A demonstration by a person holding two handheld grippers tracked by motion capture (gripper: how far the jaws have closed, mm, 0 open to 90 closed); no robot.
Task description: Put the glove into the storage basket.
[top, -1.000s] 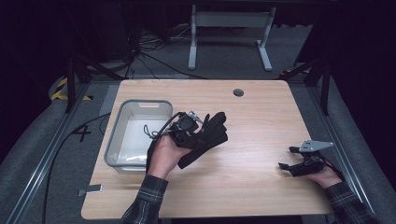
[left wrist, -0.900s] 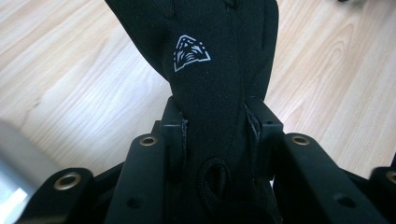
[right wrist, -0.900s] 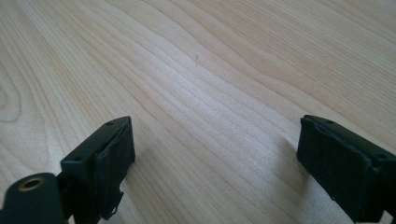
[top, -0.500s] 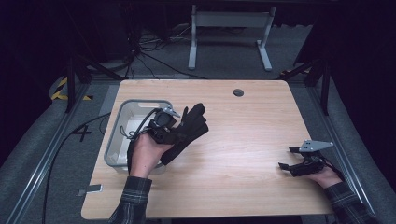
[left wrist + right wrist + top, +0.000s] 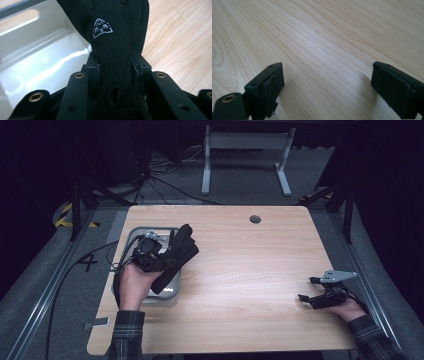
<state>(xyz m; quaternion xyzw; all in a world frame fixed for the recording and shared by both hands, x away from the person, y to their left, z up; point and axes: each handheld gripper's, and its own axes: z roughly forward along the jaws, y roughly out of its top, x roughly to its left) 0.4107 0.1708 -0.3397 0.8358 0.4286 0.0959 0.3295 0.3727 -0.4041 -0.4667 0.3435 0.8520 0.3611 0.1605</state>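
A black glove with a white logo hangs pinched between the jaws of my left gripper, which is shut on it near the cuff. The glove and the gripper hover above the right part of a clear plastic bin on the left side of the wooden table. In the left gripper view the glove rises between the jaws of that gripper, with the bin's pale inside below to the left. My right gripper rests open near the table's right edge, nothing between its jaws.
Bare wood lies under the right gripper. A round cable hole sits near the table's far edge. A grey metal stand is on the floor beyond the table, with cables to its left.
My left hand has carried the glove leftward from the table's middle to above the bin. The right gripper has stayed in place.
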